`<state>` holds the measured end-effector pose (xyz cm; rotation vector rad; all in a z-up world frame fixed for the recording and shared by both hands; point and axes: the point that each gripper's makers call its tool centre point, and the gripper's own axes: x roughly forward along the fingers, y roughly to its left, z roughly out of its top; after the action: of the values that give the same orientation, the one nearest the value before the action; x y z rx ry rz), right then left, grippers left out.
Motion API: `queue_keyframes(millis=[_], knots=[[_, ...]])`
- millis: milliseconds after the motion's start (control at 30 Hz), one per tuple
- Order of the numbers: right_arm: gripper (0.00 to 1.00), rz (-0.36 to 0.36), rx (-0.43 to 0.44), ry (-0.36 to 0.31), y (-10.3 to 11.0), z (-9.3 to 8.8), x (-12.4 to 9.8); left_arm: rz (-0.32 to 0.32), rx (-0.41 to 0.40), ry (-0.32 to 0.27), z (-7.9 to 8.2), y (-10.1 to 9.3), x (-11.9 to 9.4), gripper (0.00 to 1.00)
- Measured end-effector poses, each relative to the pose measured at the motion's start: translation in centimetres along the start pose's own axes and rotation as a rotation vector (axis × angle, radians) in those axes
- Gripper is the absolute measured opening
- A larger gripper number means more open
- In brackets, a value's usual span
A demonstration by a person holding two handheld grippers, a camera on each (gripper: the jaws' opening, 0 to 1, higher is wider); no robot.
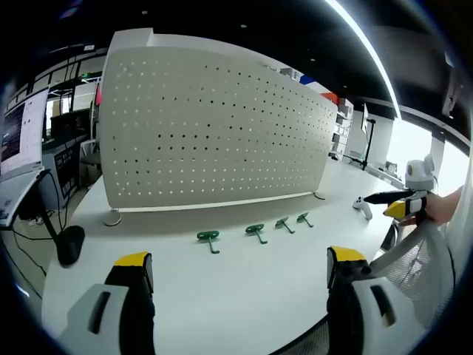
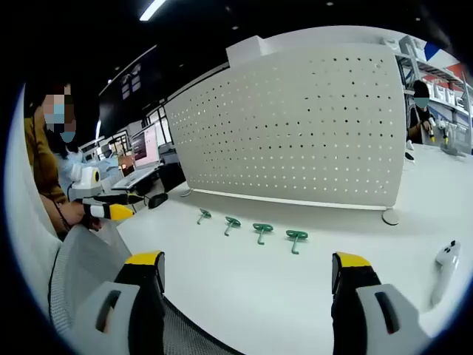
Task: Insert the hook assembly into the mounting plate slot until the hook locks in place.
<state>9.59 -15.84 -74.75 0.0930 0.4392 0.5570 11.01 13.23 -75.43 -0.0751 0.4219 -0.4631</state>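
A tall white pegboard [image 1: 214, 126] [image 2: 295, 126] stands upright on the white table [image 1: 244, 296] [image 2: 244, 296]. Several green hooks lie in a row on the table before it; the nearest in the left gripper view is a hook [image 1: 209, 238], and the largest in the right gripper view is a hook [image 2: 297, 237]. My left gripper [image 1: 240, 270] is open and holds nothing, well short of the hooks. It also appears at the left as the left gripper [image 2: 111, 209]. My right gripper [image 2: 247, 270] is open and holds nothing, and is seen from the side as the right gripper [image 1: 403, 203].
A white handheld controller [image 2: 446, 259] [image 1: 362, 209] lies on the table beside the pegboard's foot. A black cabled object [image 1: 70, 244] sits near the board's other end. Mesh chair backs [image 1: 414, 274] [image 2: 81, 274] stand at the table's near edge. Monitors [image 1: 18, 137] line one side.
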Motion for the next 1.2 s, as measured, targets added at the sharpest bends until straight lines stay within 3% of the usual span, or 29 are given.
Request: queue_keyframes(millis=[1200], knots=[[0.9, -0.01, -0.007, -0.006, -0.2, 0.06, -0.11, -0.005, 0.002, 0.006, -0.3, -0.02, 0.15, 1.0]])
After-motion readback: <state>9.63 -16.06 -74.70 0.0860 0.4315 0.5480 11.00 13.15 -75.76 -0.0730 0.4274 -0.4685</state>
